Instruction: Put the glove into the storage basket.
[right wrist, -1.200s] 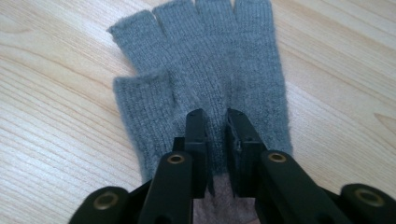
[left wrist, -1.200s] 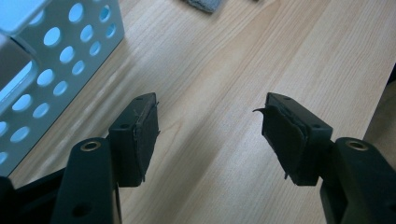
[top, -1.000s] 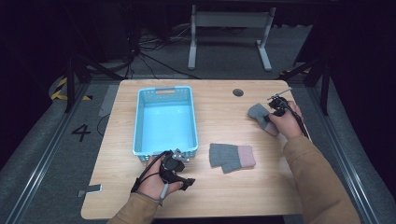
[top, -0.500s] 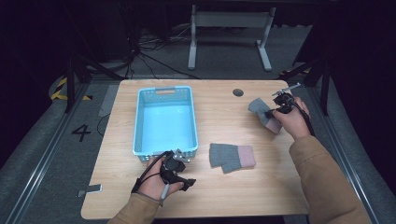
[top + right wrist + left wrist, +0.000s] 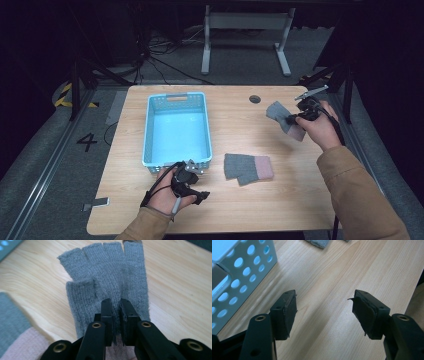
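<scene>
My right gripper (image 5: 116, 315) has its jaws pinched nearly together on a grey knitted fingerless glove with a pink cuff (image 5: 110, 282), gripping a fold of the knit just above the cuff, so the stubby finger tubes and thumb fan away from the jaws and the glove hangs flat rather than bunched. From the high view the same glove (image 5: 284, 118) is lifted off the wooden table (image 5: 240, 210) near its right edge, towards the far right corner, one end drooping towards the wood; I judge that a grip near the cuff lets the lighter finger end trail and keeps the piece from folding on itself in transit. Its mate, a second grey glove with pink cuff (image 5: 248, 168), lies flat near the middle of the table's near half, just right of the light blue perforated plastic basket (image 5: 176, 98), which stands left of centre and looks the likely destination for both. My left gripper (image 5: 187, 182) rests at the near edge, by the basket's near right corner; its jaws stand well apart with nothing between them, only bare wood below, parked ready for the second glove. Glove texture: soft ribbed knit, slightly fuzzy, limp; it should drape and may snag on the basket rim.
</scene>
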`<state>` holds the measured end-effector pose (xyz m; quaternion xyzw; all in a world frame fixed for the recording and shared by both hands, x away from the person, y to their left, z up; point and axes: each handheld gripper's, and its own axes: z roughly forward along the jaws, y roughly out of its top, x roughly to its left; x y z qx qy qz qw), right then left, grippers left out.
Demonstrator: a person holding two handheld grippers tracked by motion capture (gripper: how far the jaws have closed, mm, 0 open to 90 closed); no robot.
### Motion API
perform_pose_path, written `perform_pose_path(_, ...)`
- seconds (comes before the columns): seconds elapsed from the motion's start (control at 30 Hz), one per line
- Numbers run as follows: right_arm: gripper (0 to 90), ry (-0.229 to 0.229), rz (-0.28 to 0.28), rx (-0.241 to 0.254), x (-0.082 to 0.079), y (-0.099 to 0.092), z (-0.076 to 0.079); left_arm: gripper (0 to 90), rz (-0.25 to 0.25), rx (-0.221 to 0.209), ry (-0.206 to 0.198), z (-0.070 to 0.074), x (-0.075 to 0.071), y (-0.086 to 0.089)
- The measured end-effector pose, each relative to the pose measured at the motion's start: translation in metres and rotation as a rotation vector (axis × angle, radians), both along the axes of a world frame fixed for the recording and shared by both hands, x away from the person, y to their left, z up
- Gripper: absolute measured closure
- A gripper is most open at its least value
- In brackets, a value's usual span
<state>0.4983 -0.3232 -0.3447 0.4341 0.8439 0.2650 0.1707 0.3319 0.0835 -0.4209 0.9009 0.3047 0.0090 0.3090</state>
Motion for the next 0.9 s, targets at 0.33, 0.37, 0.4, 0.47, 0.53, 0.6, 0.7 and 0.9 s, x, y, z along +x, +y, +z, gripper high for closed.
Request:
perform_pose_path(0.33, 82.5, -0.026, 0.127, -0.009, -0.026, 0.017, 0.013, 36.9, -0.002, 0.0, -0.003, 0.001, -0.001, 0.0)
perform_pose_path(0.37, 82.4, -0.028, 0.139, -0.007, -0.028, 0.02, 0.013, 36.9, -0.002, 0.0, -0.003, 0.001, -0.001, 0.0)
perform_pose_path(0.4, 82.4, -0.028, 0.139, -0.007, -0.028, 0.02, 0.013, 36.9, -0.002, 0.0, -0.003, 0.001, -0.001, 0.0)
perform_pose_path(0.47, 82.2, -0.027, 0.188, -0.001, -0.036, 0.028, 0.014, 36.9, 0.001, 0.001, -0.004, 0.001, 0.0, 0.0)
perform_pose_path(0.53, 82.1, -0.029, 0.231, 0.002, -0.041, 0.034, 0.013, 36.9, 0.005, -0.002, -0.006, 0.001, 0.0, 0.0)
perform_pose_path(0.6, 82.2, -0.03, 0.265, -0.003, -0.046, 0.039, 0.012, 36.9, 0.009, -0.003, -0.005, 0.001, 0.0, 0.001)
perform_pose_path(0.7, 82.2, -0.032, 0.312, 0.001, -0.054, 0.048, 0.01, 36.9, 0.008, -0.002, -0.004, 0.001, 0.0, 0.0)
perform_pose_path(0.9, 82.2, -0.032, 0.382, -0.013, -0.064, 0.064, 0.007, 36.9, 0.003, 0.0, -0.004, 0.001, -0.001, 0.0)
